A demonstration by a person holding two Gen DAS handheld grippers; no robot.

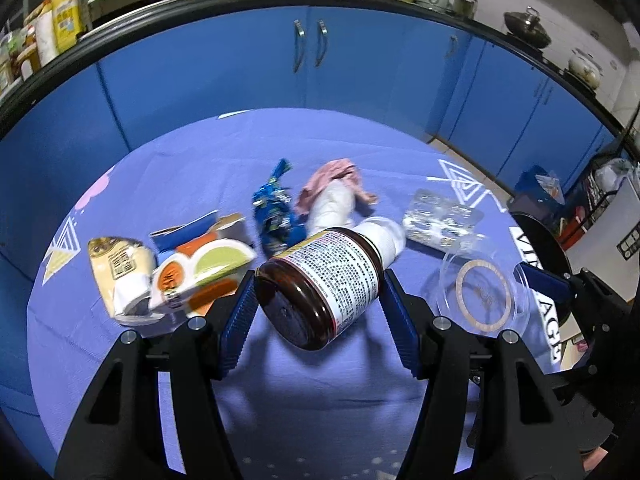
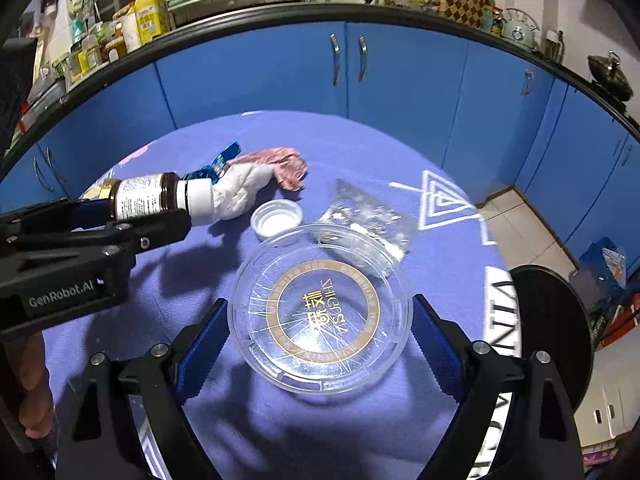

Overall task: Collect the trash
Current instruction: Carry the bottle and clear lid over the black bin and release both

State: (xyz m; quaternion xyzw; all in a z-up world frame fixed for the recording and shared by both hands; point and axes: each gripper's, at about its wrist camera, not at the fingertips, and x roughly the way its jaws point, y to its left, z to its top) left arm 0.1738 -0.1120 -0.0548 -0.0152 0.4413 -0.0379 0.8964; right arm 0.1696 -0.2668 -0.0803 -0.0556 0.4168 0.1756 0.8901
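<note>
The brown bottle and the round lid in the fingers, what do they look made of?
Brown bottle: glossy amber, translucent, with sharp highlights; glass or hard plastic, I cannot tell which. It has a printed paper-like label and an opaque white cap, likely plastic.
Round lid: clear thin plastic; the purple cloth shows through, with gold print and molded ridges.

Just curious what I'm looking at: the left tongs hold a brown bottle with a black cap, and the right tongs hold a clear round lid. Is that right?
Nearly. The brown bottle in the left tongs has a white cap, not black, as the right wrist view shows. The right tongs do hold the clear round lid.
</note>
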